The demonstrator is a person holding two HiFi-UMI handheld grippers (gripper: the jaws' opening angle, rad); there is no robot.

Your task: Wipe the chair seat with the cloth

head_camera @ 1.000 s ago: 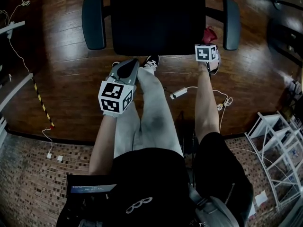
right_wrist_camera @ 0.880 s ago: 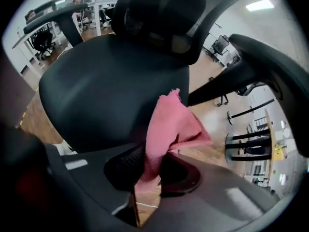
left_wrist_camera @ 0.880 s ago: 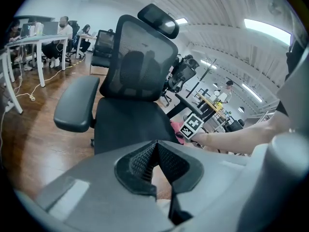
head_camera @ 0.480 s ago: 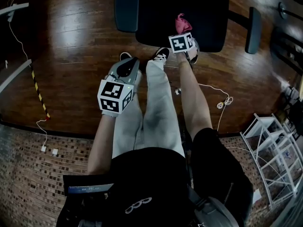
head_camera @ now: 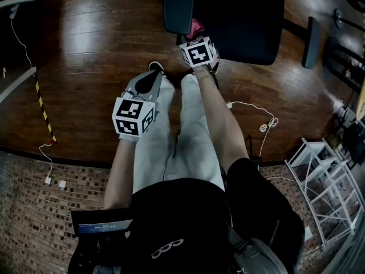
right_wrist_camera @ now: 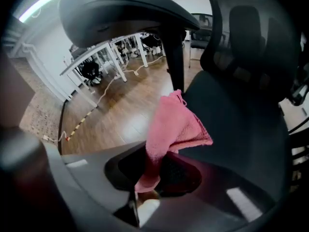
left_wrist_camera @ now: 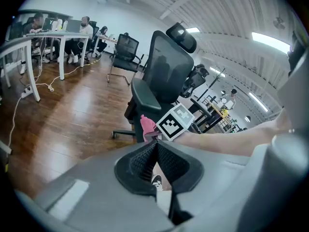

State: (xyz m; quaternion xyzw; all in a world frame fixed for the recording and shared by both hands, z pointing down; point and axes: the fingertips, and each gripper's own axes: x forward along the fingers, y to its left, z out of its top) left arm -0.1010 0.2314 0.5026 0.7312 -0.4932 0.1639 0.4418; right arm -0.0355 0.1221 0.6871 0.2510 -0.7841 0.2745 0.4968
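Observation:
A black office chair with a wide seat (head_camera: 239, 21) stands ahead of me on the wood floor; its seat (right_wrist_camera: 231, 120) fills the right gripper view. My right gripper (head_camera: 195, 39) is shut on a pink cloth (right_wrist_camera: 171, 129), which sticks up out of the jaws at the seat's front left corner, below the left armrest (head_camera: 178, 7). The cloth (head_camera: 197, 27) shows as a small pink tuft beyond the marker cube. My left gripper (head_camera: 153, 83) hangs lower left, over my legs, jaws shut and empty. In the left gripper view the chair (left_wrist_camera: 164, 81) and cloth (left_wrist_camera: 147, 125) are in sight.
The right armrest (head_camera: 311, 41) juts out at the upper right. A white cable (head_camera: 251, 110) lies on the floor by my right leg. A white wire rack (head_camera: 319, 176) stands at lower right. Desks (left_wrist_camera: 29, 47) with seated people are far left.
The right gripper with the cloth has travelled left along the seat's front edge, from the right armrest side to the left armrest. The left gripper has stayed put.

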